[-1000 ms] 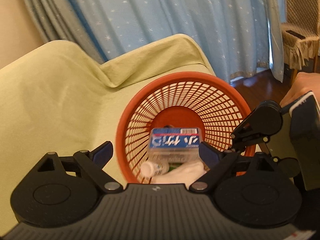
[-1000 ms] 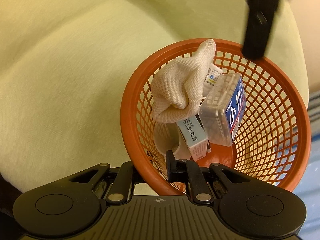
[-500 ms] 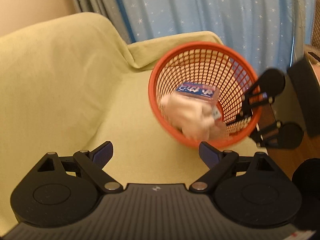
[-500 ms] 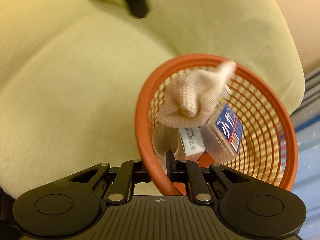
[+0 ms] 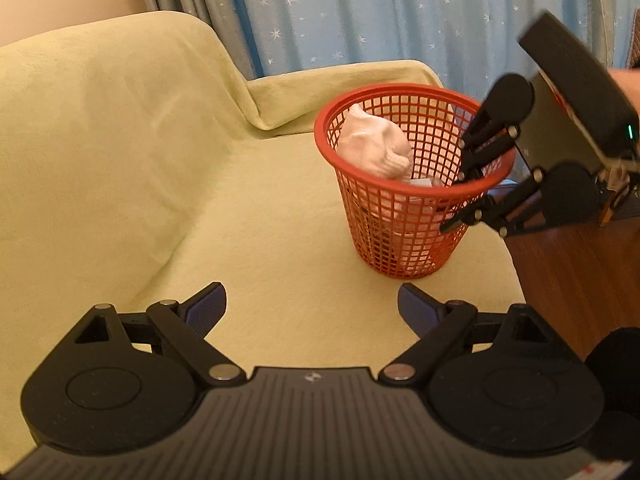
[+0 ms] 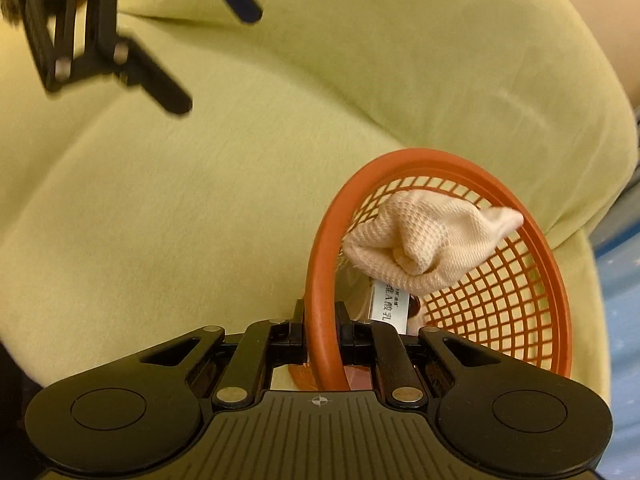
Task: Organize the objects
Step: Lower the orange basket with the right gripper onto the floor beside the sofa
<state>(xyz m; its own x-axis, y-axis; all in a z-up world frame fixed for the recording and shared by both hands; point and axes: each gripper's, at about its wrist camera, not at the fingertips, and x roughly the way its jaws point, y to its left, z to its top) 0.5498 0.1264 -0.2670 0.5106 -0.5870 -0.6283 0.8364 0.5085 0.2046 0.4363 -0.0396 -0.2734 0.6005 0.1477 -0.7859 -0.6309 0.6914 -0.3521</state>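
An orange mesh basket (image 5: 414,184) stands upright on the green-covered sofa seat (image 5: 260,240), holding a balled white sock (image 5: 374,148) and small boxes underneath. My right gripper (image 6: 320,316) is shut on the basket's near rim (image 6: 320,320); the sock (image 6: 424,240) and a white carton (image 6: 390,306) show inside. From the left wrist view the right gripper (image 5: 460,200) clamps the rim at the basket's right side. My left gripper (image 5: 312,308) stands open and empty over the seat, nearer than the basket; its fingers (image 6: 160,80) appear top left in the right wrist view.
The sofa back and armrest (image 5: 120,100) rise at the left and behind the basket. Blue star-patterned curtains (image 5: 380,12) hang behind. Dark wooden floor (image 5: 580,272) lies past the seat's right edge, close to the basket.
The basket went from tilted toward the left camera to upright and farther away. The right gripper kept its hold on the rim and rose. The left gripper drew back, staying open.
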